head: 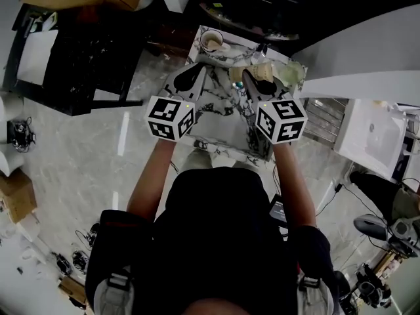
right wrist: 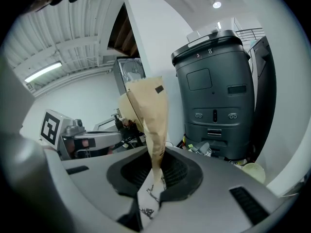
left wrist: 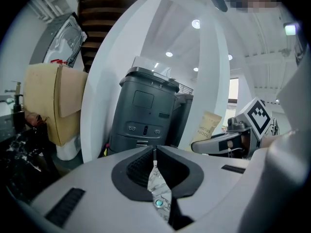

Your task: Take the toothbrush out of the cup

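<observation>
A marble-topped table [head: 226, 126] lies below me, with a pale cup [head: 211, 41] at its far left corner. The cup's inside is too small to make out. My right gripper [head: 256, 83] [right wrist: 156, 161] is shut on a tan paper toothbrush packet [right wrist: 148, 110] [head: 252, 71], which stands up out of its jaws. The same packet [left wrist: 209, 125] shows at the right of the left gripper view. My left gripper [head: 190, 79] [left wrist: 154, 152] is shut with nothing between its jaws, level with the right one and a little to its left.
A dark grey bin-like machine [left wrist: 146, 110] [right wrist: 218, 91] stands beyond the table. A cardboard box [left wrist: 48, 101] is off to the left. A white basin unit [head: 371, 133] sits right of the table and black furniture [head: 85, 58] left of it.
</observation>
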`<action>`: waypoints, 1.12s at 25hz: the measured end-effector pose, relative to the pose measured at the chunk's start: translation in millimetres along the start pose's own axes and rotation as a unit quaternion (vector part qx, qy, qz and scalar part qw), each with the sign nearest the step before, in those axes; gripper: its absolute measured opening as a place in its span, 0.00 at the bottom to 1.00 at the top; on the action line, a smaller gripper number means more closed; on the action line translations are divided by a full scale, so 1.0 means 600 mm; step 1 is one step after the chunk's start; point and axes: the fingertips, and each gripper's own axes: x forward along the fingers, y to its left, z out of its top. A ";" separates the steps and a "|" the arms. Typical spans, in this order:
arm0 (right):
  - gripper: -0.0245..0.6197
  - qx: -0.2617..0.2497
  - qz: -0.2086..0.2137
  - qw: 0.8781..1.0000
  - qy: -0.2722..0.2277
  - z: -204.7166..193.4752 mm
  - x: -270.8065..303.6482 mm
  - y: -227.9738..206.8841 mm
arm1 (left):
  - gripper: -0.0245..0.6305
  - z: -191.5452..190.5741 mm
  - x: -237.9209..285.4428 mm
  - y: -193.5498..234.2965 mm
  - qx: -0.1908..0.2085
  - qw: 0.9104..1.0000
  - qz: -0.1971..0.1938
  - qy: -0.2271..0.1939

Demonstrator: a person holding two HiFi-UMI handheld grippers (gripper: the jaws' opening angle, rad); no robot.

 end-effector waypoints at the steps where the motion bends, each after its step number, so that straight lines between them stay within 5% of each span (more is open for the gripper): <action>1: 0.15 0.001 -0.001 1.000 0.001 -0.001 0.004 -0.001 | 0.06 0.000 0.003 0.005 -0.005 1.000 -0.004 0.000; 8: 0.15 0.021 -0.013 1.000 0.009 -0.018 0.025 -0.010 | 0.07 -0.016 0.022 0.037 -0.012 1.000 -0.010 0.009; 15: 0.15 0.030 -0.020 0.999 0.018 -0.029 0.041 -0.014 | 0.20 -0.032 0.057 0.057 -0.005 0.999 -0.033 0.029; 23: 0.15 0.054 -0.027 0.998 0.020 -0.046 0.054 -0.026 | 0.27 -0.059 0.108 0.071 0.055 0.995 -0.045 0.067; 28: 0.15 0.063 -0.033 0.997 0.023 -0.054 0.059 -0.032 | 0.30 -0.069 0.130 0.072 0.057 0.993 -0.062 0.076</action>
